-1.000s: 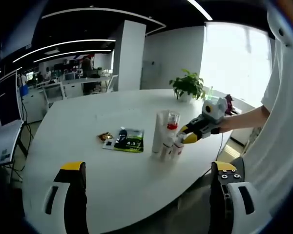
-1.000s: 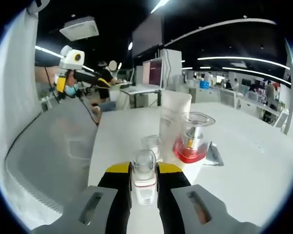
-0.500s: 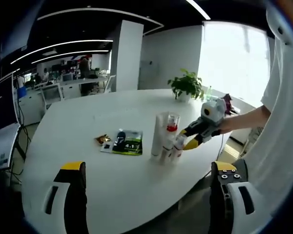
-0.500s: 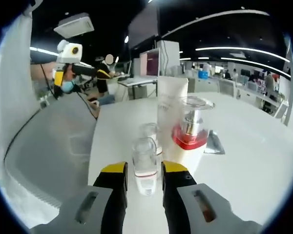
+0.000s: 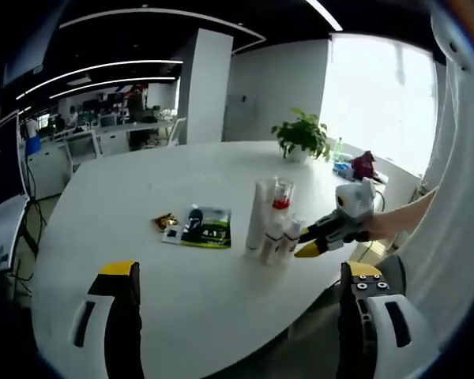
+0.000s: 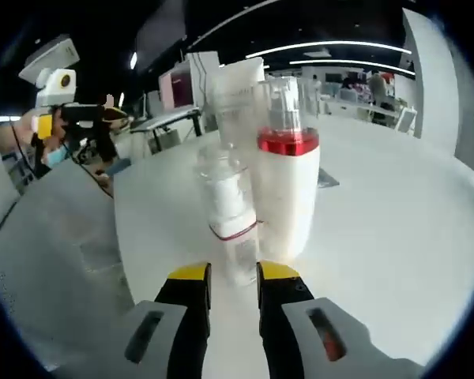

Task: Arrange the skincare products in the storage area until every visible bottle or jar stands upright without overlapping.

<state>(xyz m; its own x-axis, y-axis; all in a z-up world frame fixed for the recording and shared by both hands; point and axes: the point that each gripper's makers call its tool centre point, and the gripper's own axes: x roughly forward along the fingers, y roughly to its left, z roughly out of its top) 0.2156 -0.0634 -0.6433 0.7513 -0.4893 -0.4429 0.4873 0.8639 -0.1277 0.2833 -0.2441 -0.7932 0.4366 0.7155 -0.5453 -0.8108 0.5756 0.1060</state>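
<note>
My right gripper (image 6: 227,278) parted, clear of small clear plastic bottle (image 6: 231,213) standing upright on white worktop (image 6: 379,205). Left gripper (image 5: 235,276) wide, idle. Next: check cluster for overlap.

Bright window (image 5: 379,95) glare at the right, ceiling strips (image 5: 103,71) above; dim, bent edges; near bottles (image 6: 253,189) soft.

Right hand-held gripper (image 6: 227,278) jaws slightly parted, level, left hand-held gripper (image 5: 235,276) jaws wide apart, raised
</note>
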